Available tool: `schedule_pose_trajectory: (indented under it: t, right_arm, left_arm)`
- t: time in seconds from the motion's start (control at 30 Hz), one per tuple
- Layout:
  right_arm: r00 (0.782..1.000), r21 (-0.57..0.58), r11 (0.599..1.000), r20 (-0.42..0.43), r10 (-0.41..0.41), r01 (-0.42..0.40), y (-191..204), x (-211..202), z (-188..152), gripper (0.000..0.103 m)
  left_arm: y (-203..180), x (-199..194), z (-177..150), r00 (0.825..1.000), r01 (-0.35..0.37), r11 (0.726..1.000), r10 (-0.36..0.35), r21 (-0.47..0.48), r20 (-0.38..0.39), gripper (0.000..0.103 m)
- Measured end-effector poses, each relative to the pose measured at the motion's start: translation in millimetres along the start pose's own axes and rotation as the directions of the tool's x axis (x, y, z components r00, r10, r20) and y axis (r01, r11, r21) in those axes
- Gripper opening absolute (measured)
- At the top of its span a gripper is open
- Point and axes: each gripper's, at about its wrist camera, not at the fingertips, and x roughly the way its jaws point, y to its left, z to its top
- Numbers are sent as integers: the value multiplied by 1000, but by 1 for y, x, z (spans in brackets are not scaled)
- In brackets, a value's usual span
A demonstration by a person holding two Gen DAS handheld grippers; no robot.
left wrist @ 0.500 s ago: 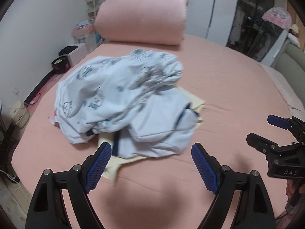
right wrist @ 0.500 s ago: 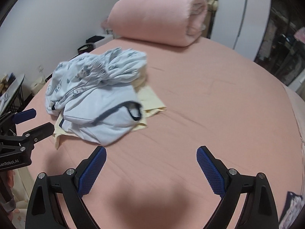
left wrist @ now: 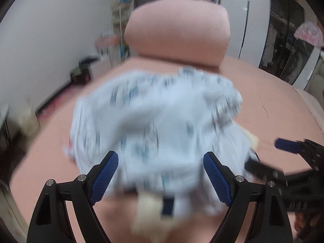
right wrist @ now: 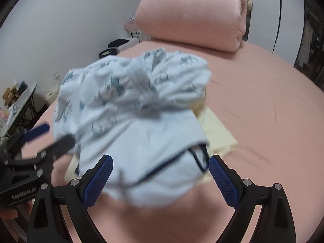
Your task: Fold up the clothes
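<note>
Two grippers: I have both in view, one from each wrist camera, and both frames are smeared with blur.
Left gripper [left wrist: 161, 177]: my jaws stand wide apart with nothing pinched; the blue pads [left wrist: 104, 179] sit at the near edge of the clothes pile.
Right gripper [right wrist: 161, 179]: also spread wide and holding nothing; its pads [right wrist: 221, 182] flank the near edge of the pale blue top.
Clothes pile [left wrist: 158, 121]: a heap on the pink bed [left wrist: 273, 105], filling the middle of both views, close in front of the fingers.
Printed garment [right wrist: 129, 85]: white-blue with small blue figures and a ribbed band, crumpled on top toward the far side.
Pale blue top [right wrist: 145, 162]: plain, with dark trim along an opening, lying at the near side under the printed garment.
Yellow piece [right wrist: 218, 133]: flat, underneath the rest, sticking out to the right in my right view.
Pink duvet [right wrist: 192, 16]: folded thick at the far end of the bed, apart from the pile.
Containers: I can make out a dark bag [right wrist: 106, 53] on the floor by the wall; what is inside I cannot tell.
Other gripper: the right one appears at the right edge of my left view [left wrist: 283, 158], the left one at the left edge of my right view [right wrist: 44, 139], each beside the pile.
</note>
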Motion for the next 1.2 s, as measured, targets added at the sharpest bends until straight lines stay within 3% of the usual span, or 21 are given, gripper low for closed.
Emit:
schedule_pose_trajectory:
  t: [0.03,0.07,0.1,0.2,0.33,0.5,0.6,0.63,0.67,0.7,0.8,0.93,1.03,1.13,1.17,1.2]
  right_arm:
    - [1000,11,1000,-8,-16,16,-1,2,4,96]
    - [1000,40,999,-14,-12,13,-5,1,6,96]
    - [1000,74,997,-13,12,-11,-11,-1,6,96]
    - [995,129,987,-13,97,-95,-27,-9,-1,96]
    - [980,164,967,-17,199,-193,-44,-22,-6,96]
    - [963,129,957,-32,266,-260,-24,-28,4,96]
    - [959,78,973,-169,227,-217,-2,3,-5,94]
    - [956,59,979,-211,204,-196,2,11,-13,87]
    - [950,39,983,-252,185,-181,6,19,-24,58]
    - [943,34,983,-278,184,-182,6,22,-36,46]
    - [928,59,976,-301,219,-211,-7,11,-70,28]
    - [933,62,986,-321,164,-152,-46,-26,-108,26]
    - [942,64,995,-323,94,-77,-84,-61,-137,26]
    - [949,105,994,-316,23,10,-129,-102,-171,26]
    - [948,135,990,-317,-4,49,-145,-116,-184,26]
    - [947,176,980,-321,-31,92,-162,-131,-198,26]
  left_arm:
    - [-1,11,5,1000,15,1000,-14,20,-23,85]
    - [-4,22,8,997,50,998,-47,35,-66,74]
    - [-9,33,9,990,93,994,-88,48,-111,42]
    - [-20,32,5,984,132,987,-120,88,-130,18]
    - [-30,-16,-16,966,251,964,-245,85,-81,15]
    - [-51,-35,-54,927,359,926,-338,119,-165,14]
    - [-55,-38,-69,911,385,916,-358,112,-203,14]
    - [-56,-38,-73,910,380,918,-350,111,-220,14]
    - [-58,-38,-75,906,382,917,-348,115,-239,14]
    - [-61,-39,-76,900,392,912,-352,121,-257,14]
    - [-88,-47,-80,861,457,871,-381,182,-337,14]
    - [-159,-68,-94,810,542,782,-389,308,-439,14]
    - [-217,-86,-112,748,622,722,-435,303,-501,14]
    - [-272,-103,-137,701,673,681,-461,290,-545,14]
    - [-288,-108,-146,677,695,664,-476,274,-561,15]
    - [-303,-113,-155,643,723,646,-500,245,-581,15]
